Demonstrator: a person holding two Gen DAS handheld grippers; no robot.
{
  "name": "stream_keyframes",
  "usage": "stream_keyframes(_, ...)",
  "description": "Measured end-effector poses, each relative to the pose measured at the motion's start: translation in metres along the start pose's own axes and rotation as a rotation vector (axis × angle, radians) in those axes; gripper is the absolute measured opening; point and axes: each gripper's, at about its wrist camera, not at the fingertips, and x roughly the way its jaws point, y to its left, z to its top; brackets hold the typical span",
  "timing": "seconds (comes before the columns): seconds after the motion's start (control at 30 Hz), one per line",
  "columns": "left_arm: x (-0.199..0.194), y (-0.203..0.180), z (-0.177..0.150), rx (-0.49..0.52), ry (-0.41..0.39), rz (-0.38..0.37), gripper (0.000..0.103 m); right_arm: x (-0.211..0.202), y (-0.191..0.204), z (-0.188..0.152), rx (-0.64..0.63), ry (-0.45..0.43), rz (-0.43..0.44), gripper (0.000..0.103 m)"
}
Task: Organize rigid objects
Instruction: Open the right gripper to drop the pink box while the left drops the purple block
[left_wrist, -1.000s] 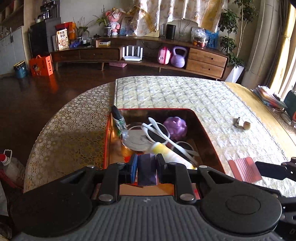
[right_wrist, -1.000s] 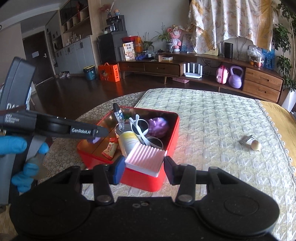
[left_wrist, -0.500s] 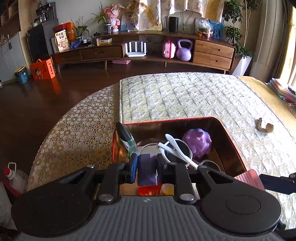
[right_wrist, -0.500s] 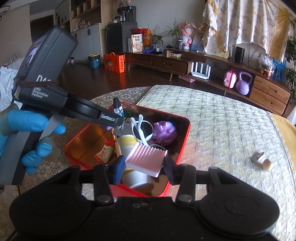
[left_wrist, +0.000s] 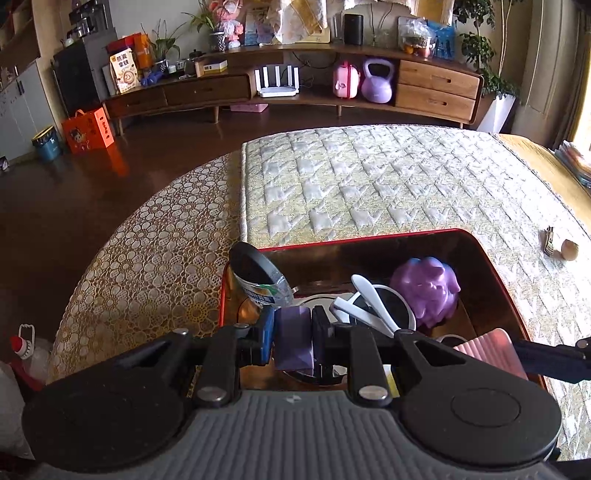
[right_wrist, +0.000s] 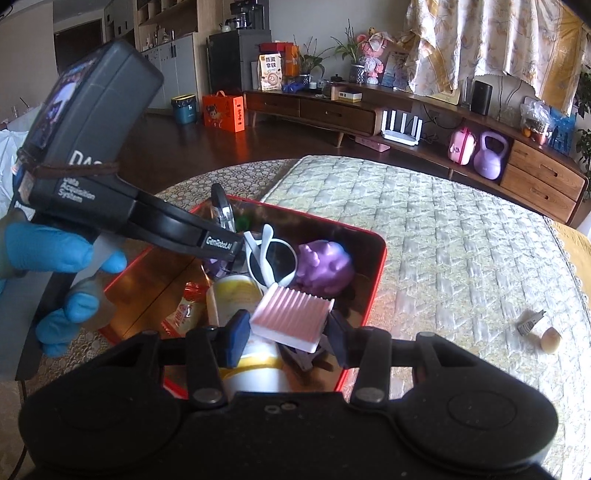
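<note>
A red tin box (left_wrist: 369, 238) (right_wrist: 375, 295) sits on the quilted table. It holds a purple toy (left_wrist: 424, 290) (right_wrist: 325, 267), a white-rimmed round object with white spoons (left_wrist: 373, 302) (right_wrist: 273, 258), a bottle (left_wrist: 258, 277) and a yellow-white cup (right_wrist: 236, 295). My left gripper (left_wrist: 293, 339) is shut on a purple block (left_wrist: 293, 338) above the box's near left part. My right gripper (right_wrist: 286, 332) is shut on a pink ribbed block (right_wrist: 291, 317) over the box's near right part; the block also shows in the left wrist view (left_wrist: 491, 350).
A small brown nut and a wrapper (left_wrist: 563, 245) (right_wrist: 541, 332) lie on the table to the right of the box. The table's left edge (left_wrist: 110, 258) drops to a dark floor. A low cabinet (left_wrist: 295, 88) stands along the far wall.
Both grippers have moved forward over the red box with their blocks. The left gripper has come lower and nearer the bottle; the pink block now hangs above the cup inside the box.
</note>
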Motion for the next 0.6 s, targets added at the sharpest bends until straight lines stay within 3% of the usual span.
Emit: stream_keyframes(0.6, -0.008, 0.001, -0.012, 0.009, -0.019, -0.010, 0.022, -0.009, 0.003, -0.003, 0.001, 0.005, -0.017, 0.052)
